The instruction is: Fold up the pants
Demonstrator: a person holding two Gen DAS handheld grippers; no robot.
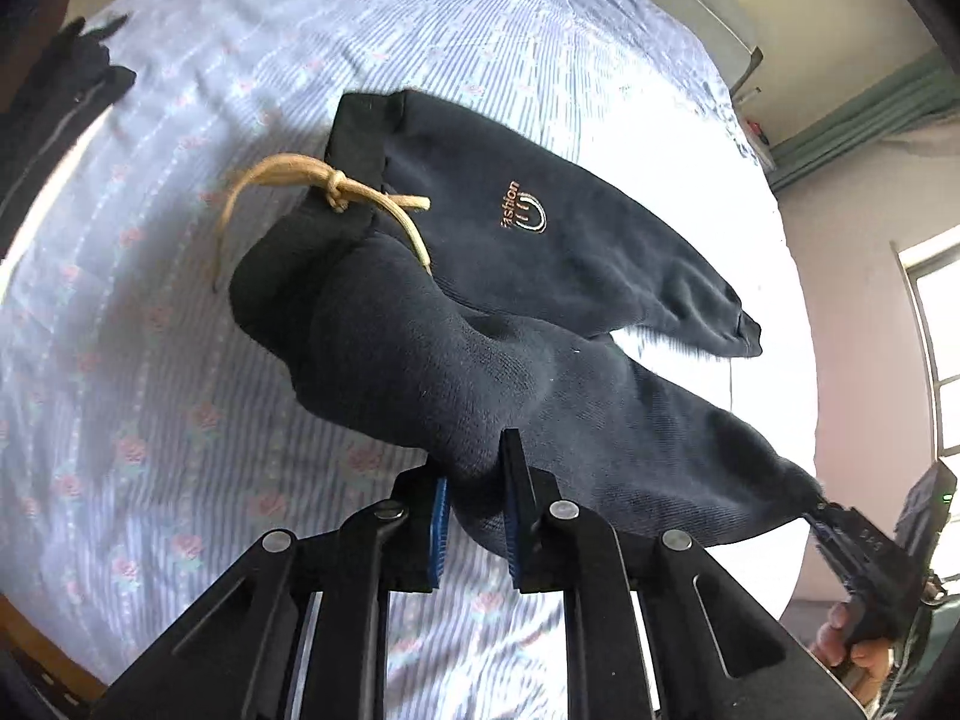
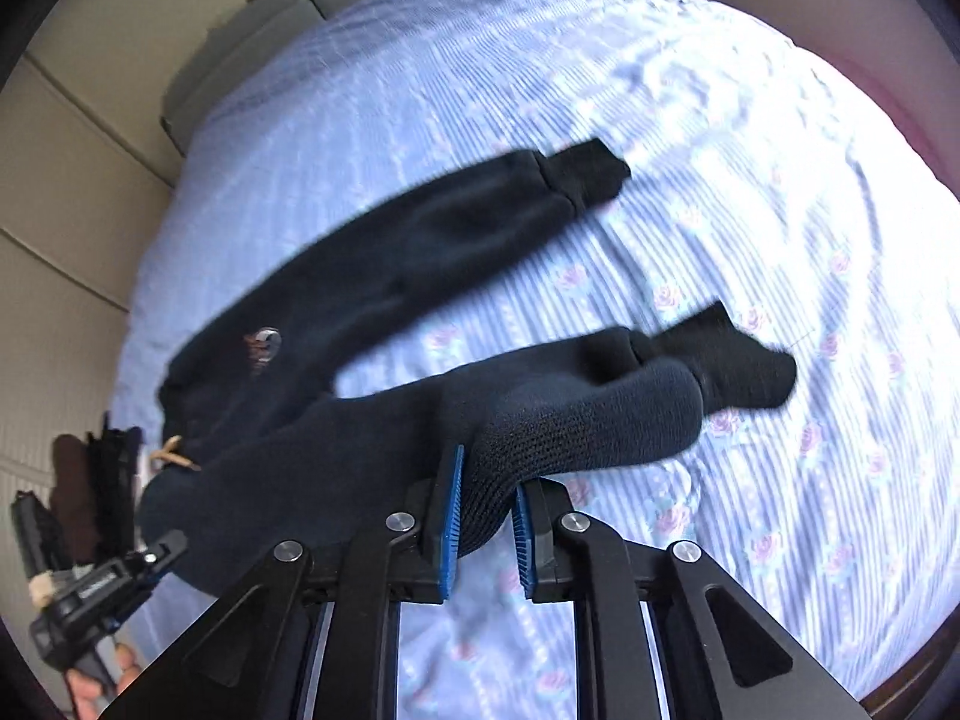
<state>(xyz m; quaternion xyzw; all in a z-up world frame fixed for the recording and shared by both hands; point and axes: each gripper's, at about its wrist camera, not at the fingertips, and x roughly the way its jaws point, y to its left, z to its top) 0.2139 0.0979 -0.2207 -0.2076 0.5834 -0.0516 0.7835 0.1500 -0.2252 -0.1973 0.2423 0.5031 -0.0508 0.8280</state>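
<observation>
Dark navy pants (image 1: 528, 276) with a tan drawstring (image 1: 336, 186) and a small chest logo (image 1: 528, 213) hang lifted over the bed. My left gripper (image 1: 474, 474) is shut on the near leg close to the waistband. My right gripper (image 2: 489, 480) is shut on the same leg (image 2: 588, 414) near its black cuff (image 2: 732, 360). The other leg (image 2: 420, 240) trails toward the sheet. The right gripper also shows in the left wrist view (image 1: 840, 522), and the left gripper in the right wrist view (image 2: 162, 552).
A bed with a blue striped floral sheet (image 1: 180, 390) lies under the pants. Dark clothing (image 1: 66, 96) lies at the bed's left edge. A grey headboard (image 2: 240, 48), a wall and a window (image 1: 936, 330) surround the bed.
</observation>
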